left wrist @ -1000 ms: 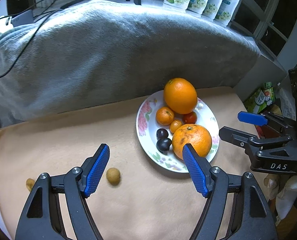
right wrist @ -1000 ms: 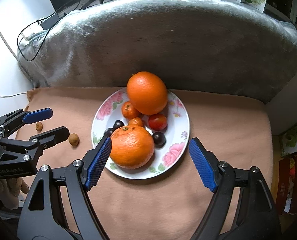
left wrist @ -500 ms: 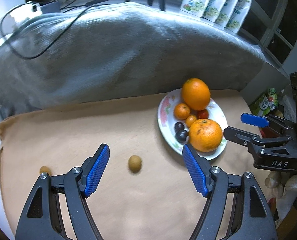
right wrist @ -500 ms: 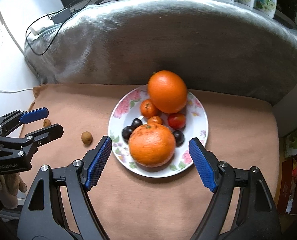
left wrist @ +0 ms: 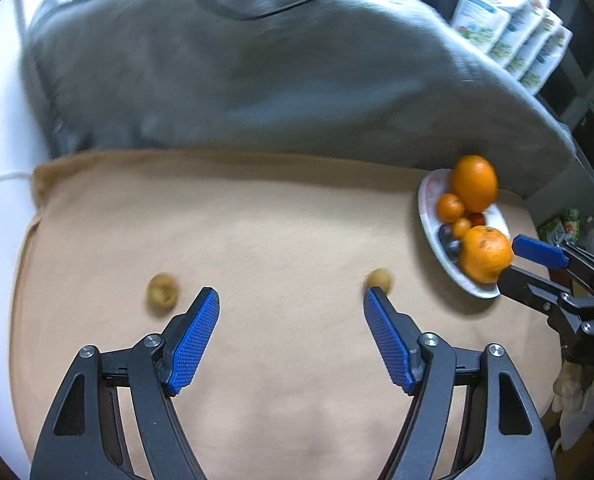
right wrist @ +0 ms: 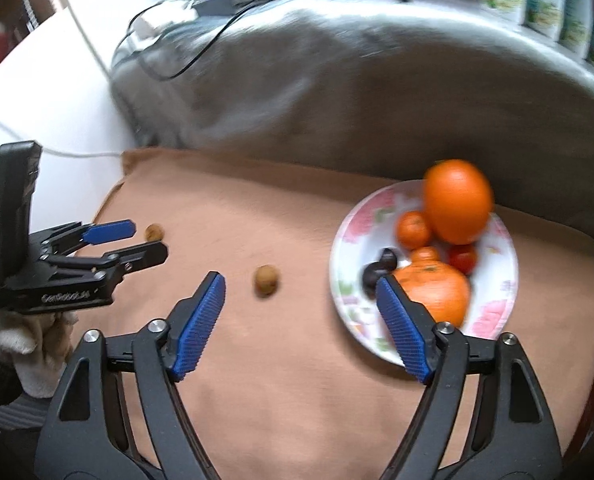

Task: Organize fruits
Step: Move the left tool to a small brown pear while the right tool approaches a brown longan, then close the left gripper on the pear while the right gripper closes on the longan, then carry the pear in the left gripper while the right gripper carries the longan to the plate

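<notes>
While both claws gape empty, only the right view shows a gloved hand (right wrist: 37, 344).

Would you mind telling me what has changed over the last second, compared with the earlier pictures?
Both hands swung away from the plate toward the two small brown fruits on the tan cloth. The left gripper now frames bare cloth between them; the right gripper, with jaws that have just been closing slightly, has left the lower orange. Neither holds anything. The fruit on the plate and both brown fruits lie as before.
</notes>
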Action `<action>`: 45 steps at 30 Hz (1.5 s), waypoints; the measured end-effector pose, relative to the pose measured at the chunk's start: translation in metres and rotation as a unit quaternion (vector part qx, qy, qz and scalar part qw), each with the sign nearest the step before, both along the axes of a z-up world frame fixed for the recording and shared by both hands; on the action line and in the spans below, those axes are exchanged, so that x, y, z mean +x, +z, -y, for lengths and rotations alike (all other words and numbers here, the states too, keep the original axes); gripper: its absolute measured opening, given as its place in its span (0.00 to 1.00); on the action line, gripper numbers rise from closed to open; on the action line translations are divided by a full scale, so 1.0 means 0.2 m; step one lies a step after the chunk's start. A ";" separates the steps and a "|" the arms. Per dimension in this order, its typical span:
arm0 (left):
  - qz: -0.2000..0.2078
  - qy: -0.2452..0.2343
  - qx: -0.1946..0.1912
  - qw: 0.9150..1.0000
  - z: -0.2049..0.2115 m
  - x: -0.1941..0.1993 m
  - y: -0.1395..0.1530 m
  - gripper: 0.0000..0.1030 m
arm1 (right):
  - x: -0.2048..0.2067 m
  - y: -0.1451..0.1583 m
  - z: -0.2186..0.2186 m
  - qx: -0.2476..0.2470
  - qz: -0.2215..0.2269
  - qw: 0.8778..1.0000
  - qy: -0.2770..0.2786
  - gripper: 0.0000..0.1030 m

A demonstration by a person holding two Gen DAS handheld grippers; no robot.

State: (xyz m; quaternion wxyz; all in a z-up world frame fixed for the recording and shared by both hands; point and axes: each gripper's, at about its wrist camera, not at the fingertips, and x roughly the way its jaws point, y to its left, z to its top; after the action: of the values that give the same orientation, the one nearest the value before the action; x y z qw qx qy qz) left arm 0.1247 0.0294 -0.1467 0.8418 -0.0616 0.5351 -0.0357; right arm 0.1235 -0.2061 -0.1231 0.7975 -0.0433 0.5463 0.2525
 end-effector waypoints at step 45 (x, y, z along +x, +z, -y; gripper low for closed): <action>-0.051 0.078 -0.038 0.995 -0.48 0.03 -0.36 0.31 | 0.16 -0.56 -0.42 -0.087 -0.086 0.992 0.035 0.26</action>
State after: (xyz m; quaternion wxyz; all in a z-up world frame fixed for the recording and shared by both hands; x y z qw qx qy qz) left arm 0.1300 0.1245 -0.2191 0.8105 -0.1371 0.5694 0.0132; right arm 0.1553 -0.1230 -0.2346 0.7315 -0.1097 0.6305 0.2351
